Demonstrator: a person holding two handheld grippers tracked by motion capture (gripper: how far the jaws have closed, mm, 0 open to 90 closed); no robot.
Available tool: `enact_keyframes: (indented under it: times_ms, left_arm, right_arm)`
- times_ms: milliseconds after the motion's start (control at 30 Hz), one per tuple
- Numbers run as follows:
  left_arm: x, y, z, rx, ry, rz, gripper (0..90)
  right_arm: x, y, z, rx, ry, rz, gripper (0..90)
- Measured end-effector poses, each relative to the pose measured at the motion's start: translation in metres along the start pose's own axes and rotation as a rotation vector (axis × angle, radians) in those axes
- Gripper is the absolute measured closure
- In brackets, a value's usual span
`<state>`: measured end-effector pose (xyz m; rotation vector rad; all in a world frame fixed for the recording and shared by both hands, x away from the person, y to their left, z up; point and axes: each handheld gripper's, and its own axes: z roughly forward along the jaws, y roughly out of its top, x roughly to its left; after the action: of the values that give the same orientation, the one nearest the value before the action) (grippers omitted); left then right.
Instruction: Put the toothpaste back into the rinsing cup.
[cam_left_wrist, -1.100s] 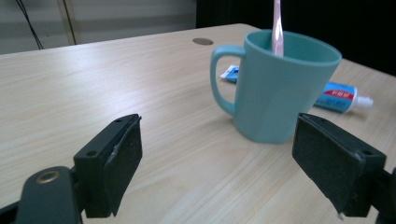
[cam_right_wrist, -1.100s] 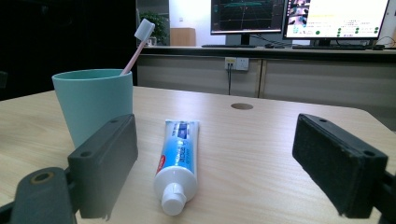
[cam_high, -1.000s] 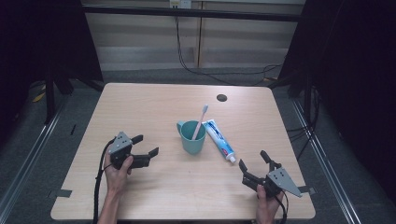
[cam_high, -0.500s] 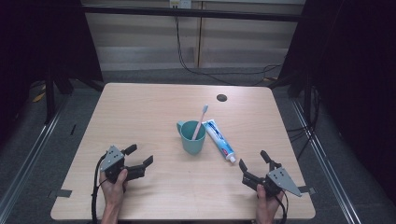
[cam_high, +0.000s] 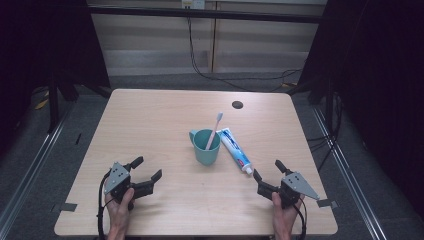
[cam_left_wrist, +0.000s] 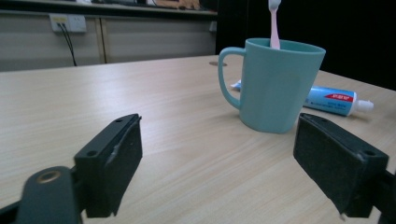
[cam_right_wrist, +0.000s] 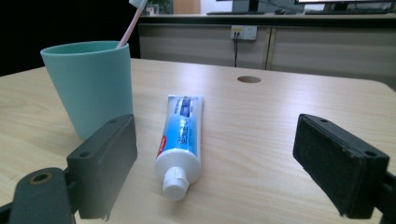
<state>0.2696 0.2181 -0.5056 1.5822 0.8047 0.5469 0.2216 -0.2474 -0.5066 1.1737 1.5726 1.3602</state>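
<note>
Right tool (cam_high: 267, 176) agape near toothpaste (cam_high: 236, 149), mug (cam_high: 206, 146) possibly touching.

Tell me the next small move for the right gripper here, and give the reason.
Probably ease the right gripper forward so its open jaws straddle the toothpaste tube. The tube lies flat on the table, cap end toward that gripper and between its jaws in the right gripper view, untouched. The mug stands just beside the tube, so keep the approach low and straight.
</note>
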Motion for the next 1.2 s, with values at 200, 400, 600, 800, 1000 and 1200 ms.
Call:
enact_keyframes:
  times_ms: [200,400,600,800,1000,1200]
  left_arm:
    - [-0.004,-0.003,-0.007,-0.054,-0.02,0.018,15.8]
    - [-0.011,-0.009,-0.015,-0.153,-0.004,0.087,15.3]
    - [-0.013,-0.009,-0.016,-0.151,0.018,0.088,15.1]
    - [-0.013,-0.009,-0.016,-0.149,0.031,0.087,15.2]
    - [-0.013,-0.009,-0.016,-0.149,0.03,0.087,15.4]
    - [-0.013,-0.009,-0.016,-0.15,0.028,0.086,15.5]
  right_arm:
    - [0.005,0.005,0.009,0.055,0.041,0.047,13.8]
    - [0.012,0.021,0.019,0.127,0.07,0.002,24.9]
    - [0.013,0.037,0.031,0.185,0.112,0.011,31.9]
    - [0.01,0.058,0.039,0.242,0.169,0.043,35.6]
    - [0.008,0.077,0.052,0.316,0.216,0.013,41.3]
    - [0.003,0.085,0.067,0.403,0.271,0.027,46.1]
